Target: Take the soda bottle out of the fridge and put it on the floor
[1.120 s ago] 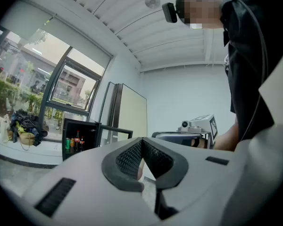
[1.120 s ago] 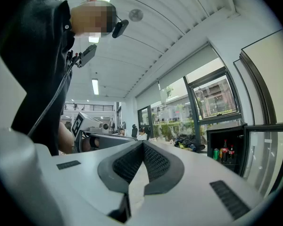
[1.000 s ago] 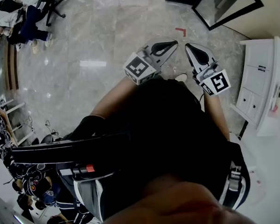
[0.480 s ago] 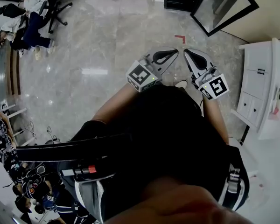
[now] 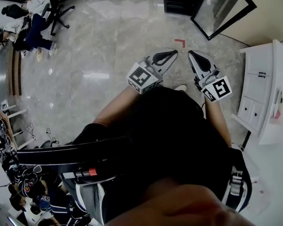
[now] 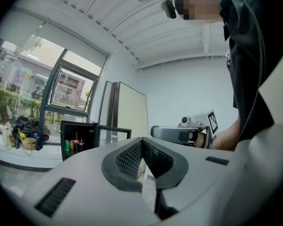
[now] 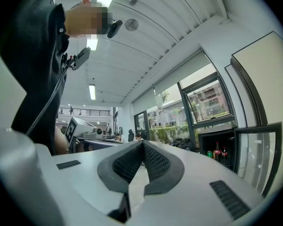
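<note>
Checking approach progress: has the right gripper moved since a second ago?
Yes, slightly: the right gripper is nearer the red floor mark, toward the fridge.
</note>
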The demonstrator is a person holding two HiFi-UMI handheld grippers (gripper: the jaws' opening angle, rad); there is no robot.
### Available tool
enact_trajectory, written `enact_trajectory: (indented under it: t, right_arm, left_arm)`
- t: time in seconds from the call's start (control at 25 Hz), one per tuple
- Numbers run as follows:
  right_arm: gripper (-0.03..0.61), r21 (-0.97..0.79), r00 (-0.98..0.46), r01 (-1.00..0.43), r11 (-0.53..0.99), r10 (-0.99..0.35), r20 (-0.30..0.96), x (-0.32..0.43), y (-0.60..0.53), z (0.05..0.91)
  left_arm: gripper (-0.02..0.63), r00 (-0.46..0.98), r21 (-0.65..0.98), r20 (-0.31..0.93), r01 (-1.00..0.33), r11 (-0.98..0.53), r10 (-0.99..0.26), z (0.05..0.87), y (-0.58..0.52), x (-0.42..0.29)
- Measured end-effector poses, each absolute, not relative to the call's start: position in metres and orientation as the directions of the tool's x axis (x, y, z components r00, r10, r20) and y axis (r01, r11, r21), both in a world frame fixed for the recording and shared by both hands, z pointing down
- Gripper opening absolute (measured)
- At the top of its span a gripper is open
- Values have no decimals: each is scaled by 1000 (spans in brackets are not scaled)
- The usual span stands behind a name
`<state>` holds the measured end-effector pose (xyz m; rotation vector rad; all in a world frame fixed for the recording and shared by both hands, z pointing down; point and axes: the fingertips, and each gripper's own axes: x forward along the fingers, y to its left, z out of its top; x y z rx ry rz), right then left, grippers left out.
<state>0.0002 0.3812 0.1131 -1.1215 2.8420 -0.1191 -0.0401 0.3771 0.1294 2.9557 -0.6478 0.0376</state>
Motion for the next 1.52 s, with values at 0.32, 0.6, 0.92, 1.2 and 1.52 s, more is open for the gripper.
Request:
enact_trajectory:
  t: [0.32,0.6,0.92,1.2,1.52]
  right_arm:
    - [11,-100,-771,-629,771,-635,-47,27,389,114]
    - [11,-97,-780,-620,779,-625,-33,43,375,119]
    - [11,-94,-768,-636,766,-640,-18,23,313,125]
    - [11,-78,-743,-667,741,-670,-8,4,235,122]
    - [11,-107,-701,-709,697,-713,1,-16,157,133]
  left_arm:
    - [2,891,95,68,-453,-887,-448,132,385,-3]
    - [2,886,87,85,-462,-882,-456,133,377,14]
    - [2,892,89,71,-452,-887,-447,139,313,-3]
    - [2,908,84,42,-419,-904,-417,134,232,-19]
    - [2,926,69,41,-377,-924,-375,135,155,-44]
